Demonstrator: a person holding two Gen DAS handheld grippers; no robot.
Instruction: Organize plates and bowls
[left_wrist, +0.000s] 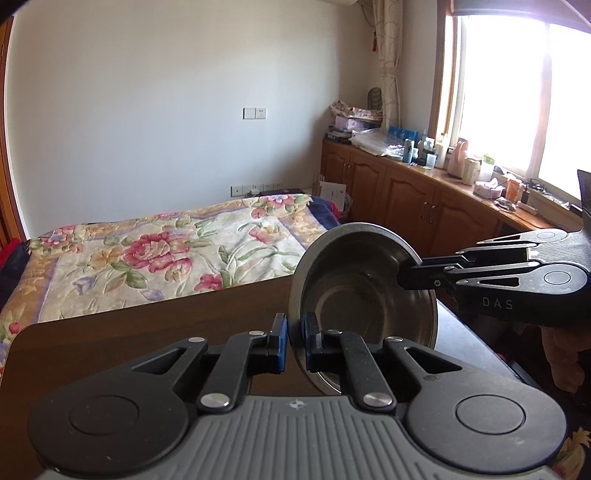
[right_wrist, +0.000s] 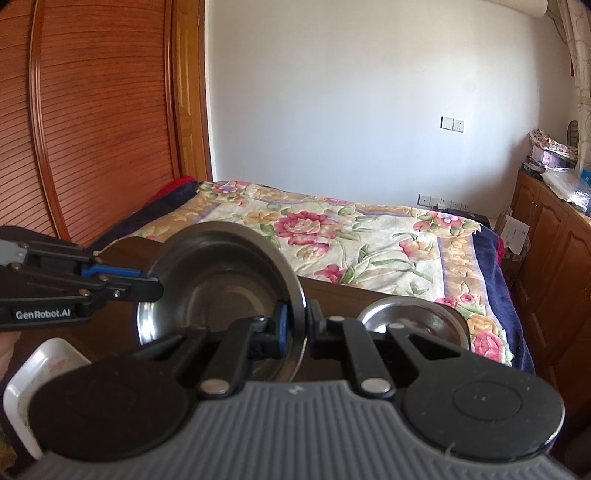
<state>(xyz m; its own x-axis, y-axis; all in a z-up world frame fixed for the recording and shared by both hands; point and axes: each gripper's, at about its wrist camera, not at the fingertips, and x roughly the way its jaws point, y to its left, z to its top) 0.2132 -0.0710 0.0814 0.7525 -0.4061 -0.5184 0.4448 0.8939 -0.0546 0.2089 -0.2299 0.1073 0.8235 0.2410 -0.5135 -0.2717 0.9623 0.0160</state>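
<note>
Steel bowl (left_wrist: 360, 291) pinched at its rim by both our left gripper (left_wrist: 294, 341) and right gripper (right_wrist: 295, 325), mid-handover; one must release next

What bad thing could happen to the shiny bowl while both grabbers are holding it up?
1. The metal bowl is tipped on its side and each gripper, left and right, pinches only its thin rim. It could slip and clang onto the table.
2. If the two hands pull different ways, the bowl might twist loose.
3. A second bowl and a white tray sit on the table near it, so a drop might knock them.
</note>
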